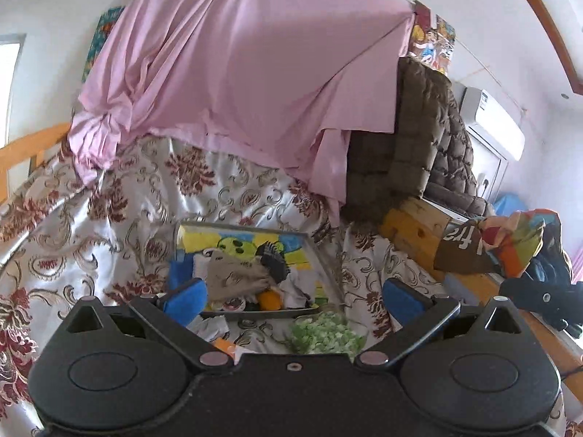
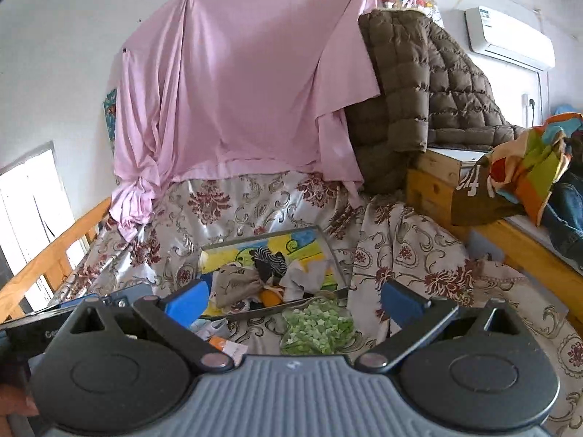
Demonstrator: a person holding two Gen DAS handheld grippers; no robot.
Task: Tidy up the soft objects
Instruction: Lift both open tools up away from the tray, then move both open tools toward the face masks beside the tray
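While both our tongs, left tongs [image 1: 291,296] and right tongs [image 2: 293,300], hang spread and empty, small crumpled cloth pieces [image 2: 251,280] sit piled in the shallow metal tray [image 2: 329,255] on the floral bedspread [image 2: 419,255], green speckled bag [image 2: 317,326] just beside.

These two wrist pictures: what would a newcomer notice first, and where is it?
The big pink sheet hanging across the back wall catches the eye first, with a brown quilted blanket piled to its right. Lower, on the flowered bedcover, a metal tray holds a heap of small cloth items, and a green-and-white speckled piece lies just in front of it, between the open blue fingers.
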